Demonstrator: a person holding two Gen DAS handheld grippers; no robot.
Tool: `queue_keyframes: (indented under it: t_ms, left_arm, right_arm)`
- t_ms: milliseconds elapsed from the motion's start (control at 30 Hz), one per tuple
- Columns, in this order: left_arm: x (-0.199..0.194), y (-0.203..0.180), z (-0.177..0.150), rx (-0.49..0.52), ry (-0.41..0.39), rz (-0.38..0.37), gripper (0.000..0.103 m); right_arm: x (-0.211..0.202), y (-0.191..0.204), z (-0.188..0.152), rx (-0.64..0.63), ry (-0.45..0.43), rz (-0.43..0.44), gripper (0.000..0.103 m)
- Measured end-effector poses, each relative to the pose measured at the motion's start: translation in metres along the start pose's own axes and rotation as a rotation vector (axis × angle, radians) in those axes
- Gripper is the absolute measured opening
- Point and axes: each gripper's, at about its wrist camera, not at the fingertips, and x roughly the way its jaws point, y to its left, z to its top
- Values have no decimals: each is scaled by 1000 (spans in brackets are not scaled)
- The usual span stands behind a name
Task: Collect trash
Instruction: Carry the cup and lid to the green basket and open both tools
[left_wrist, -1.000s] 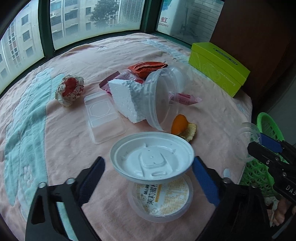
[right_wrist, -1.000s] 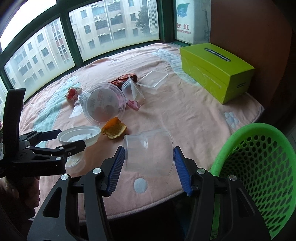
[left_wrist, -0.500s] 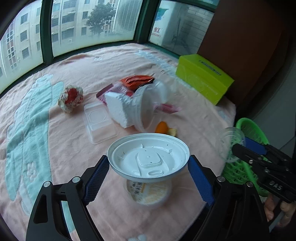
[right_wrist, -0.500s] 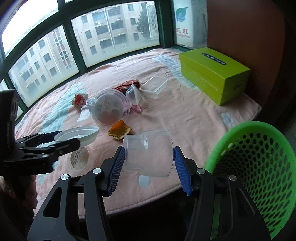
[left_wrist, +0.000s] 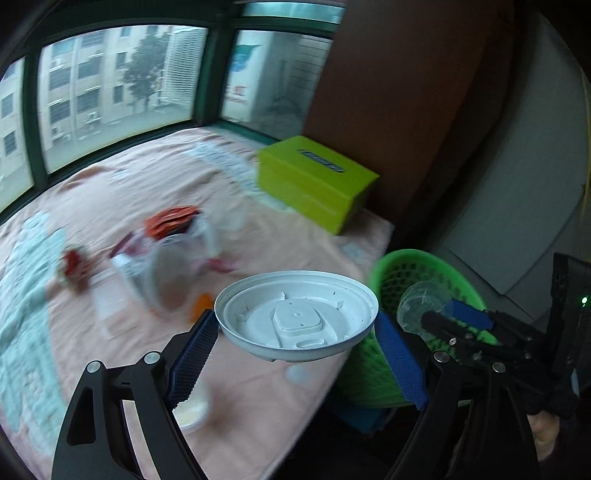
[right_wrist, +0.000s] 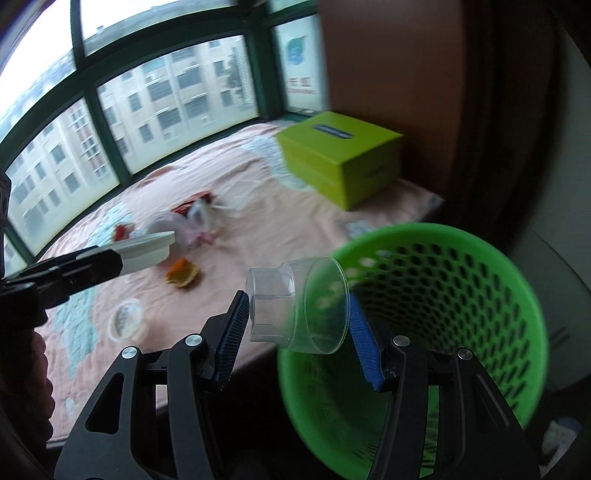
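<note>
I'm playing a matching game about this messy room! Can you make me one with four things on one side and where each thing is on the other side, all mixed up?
Things:
1. white lid
2. clear cup
3. yellow-green box
4. orange peel

Places:
A. lying on the pink blanket
B. held in the right gripper at the green basket
C. standing at the far end of the blanket by the brown wall
D. held in the left gripper

Pairs: 1-D, 2-B, 3-C, 4-A

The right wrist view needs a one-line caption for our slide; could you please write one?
Right gripper carries a clear plastic cup at the rim of the green basket.
</note>
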Motion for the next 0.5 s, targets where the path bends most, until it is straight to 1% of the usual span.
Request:
queue_keyframes:
  t_ms: [200, 433, 500]
  left_arm:
    - [23, -46, 10, 66, 22, -65, 83]
    - [46, -81, 12, 109, 63, -104, 82]
    - [51, -88, 11, 120, 76, -111, 81]
  right_arm:
    - [-8, -32, -15, 51, 15, -44, 55]
    - [-11, -61, -34, 106, 42, -79, 55]
    - [-13, -67, -37, 123, 46, -80, 58]
